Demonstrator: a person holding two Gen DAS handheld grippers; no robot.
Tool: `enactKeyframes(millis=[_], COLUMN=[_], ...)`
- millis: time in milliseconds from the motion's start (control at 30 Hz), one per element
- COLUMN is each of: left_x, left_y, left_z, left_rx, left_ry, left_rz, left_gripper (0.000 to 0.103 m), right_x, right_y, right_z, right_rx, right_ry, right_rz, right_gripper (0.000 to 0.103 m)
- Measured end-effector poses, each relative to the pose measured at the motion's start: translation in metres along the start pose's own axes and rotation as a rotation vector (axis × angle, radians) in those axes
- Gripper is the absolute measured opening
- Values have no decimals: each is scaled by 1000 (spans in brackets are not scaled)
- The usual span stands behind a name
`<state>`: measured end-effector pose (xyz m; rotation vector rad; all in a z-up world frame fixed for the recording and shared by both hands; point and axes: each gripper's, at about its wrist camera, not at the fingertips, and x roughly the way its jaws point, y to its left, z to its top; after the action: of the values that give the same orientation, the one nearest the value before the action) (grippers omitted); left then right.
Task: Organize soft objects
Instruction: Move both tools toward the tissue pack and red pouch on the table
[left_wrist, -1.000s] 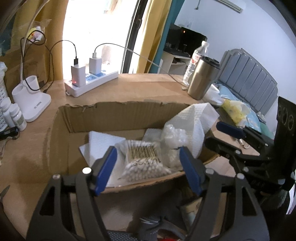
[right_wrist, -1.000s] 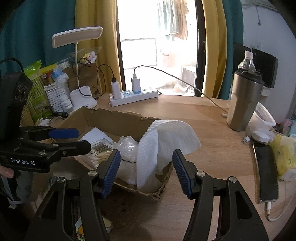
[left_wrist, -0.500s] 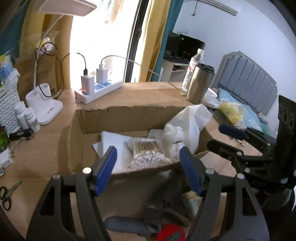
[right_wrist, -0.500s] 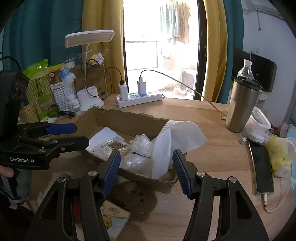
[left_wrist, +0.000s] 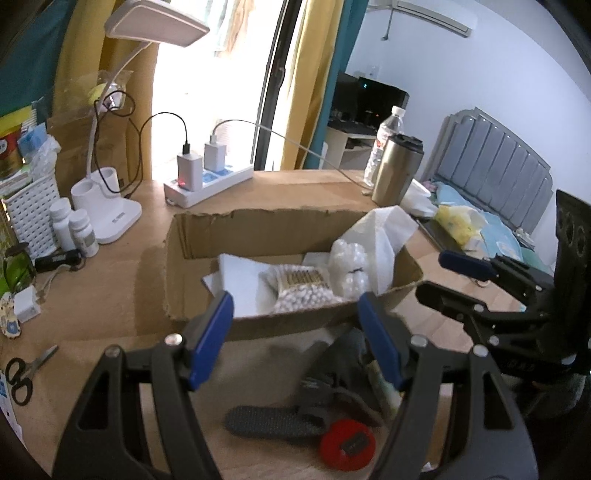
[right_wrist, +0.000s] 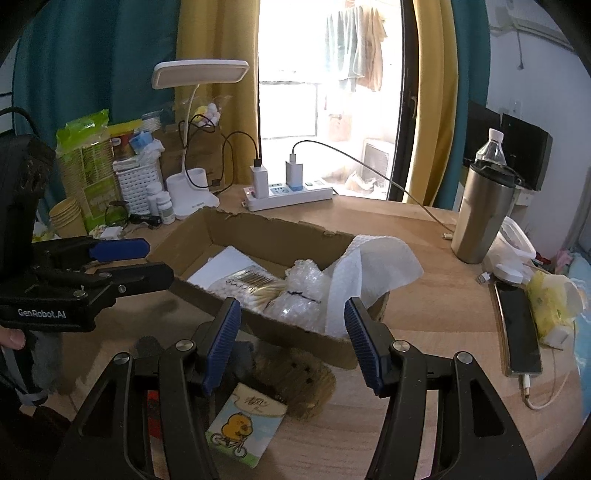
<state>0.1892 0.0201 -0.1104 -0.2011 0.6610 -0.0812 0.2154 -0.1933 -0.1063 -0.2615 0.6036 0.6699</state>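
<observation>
An open cardboard box (left_wrist: 258, 229) (right_wrist: 266, 232) sits mid-table. Inside lie a white paper towel (left_wrist: 380, 232) (right_wrist: 373, 262) draped over its right end, a bubble-wrap bundle (left_wrist: 349, 266) (right_wrist: 306, 291), a bag of cotton swabs (left_wrist: 301, 290) (right_wrist: 255, 284) and a white sheet (left_wrist: 240, 273). My left gripper (left_wrist: 295, 339) is open and empty, just in front of the box; it also shows in the right wrist view (right_wrist: 129, 258). My right gripper (right_wrist: 291, 339) is open and empty, in front of the box's right end. In front of the box lie a grey fabric item (left_wrist: 332, 380), a brown furry item (right_wrist: 303, 380) and a tissue pack with a chick picture (right_wrist: 247, 424).
A steel tumbler (right_wrist: 480, 214), a water bottle (left_wrist: 386, 144), a phone (right_wrist: 517, 332) and a yellow tissue pack (right_wrist: 550, 306) stand right. A power strip (left_wrist: 210, 181), a desk lamp (left_wrist: 110, 214), pill bottles (left_wrist: 74, 229) and scissors (left_wrist: 26, 369) are left. A red round item (left_wrist: 347, 443) lies near.
Both grippers have drawn back and up from the box, still open and empty. More of the table in front of the box has come into view.
</observation>
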Motion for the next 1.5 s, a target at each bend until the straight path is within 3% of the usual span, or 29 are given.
enactKeyframes(millis=[733, 1500], left_x=[-17, -7], left_y=[9, 8], left_z=[-43, -78], left_rx=[-7, 4], left_ry=[36, 122], left_rz=[-12, -27], left_gripper=[72, 72], right_x=[-4, 17], right_y=[28, 34], right_z=[-37, -72], right_rx=[6, 48], right_ry=[57, 140], right_rz=[0, 6], right_gripper=[62, 62])
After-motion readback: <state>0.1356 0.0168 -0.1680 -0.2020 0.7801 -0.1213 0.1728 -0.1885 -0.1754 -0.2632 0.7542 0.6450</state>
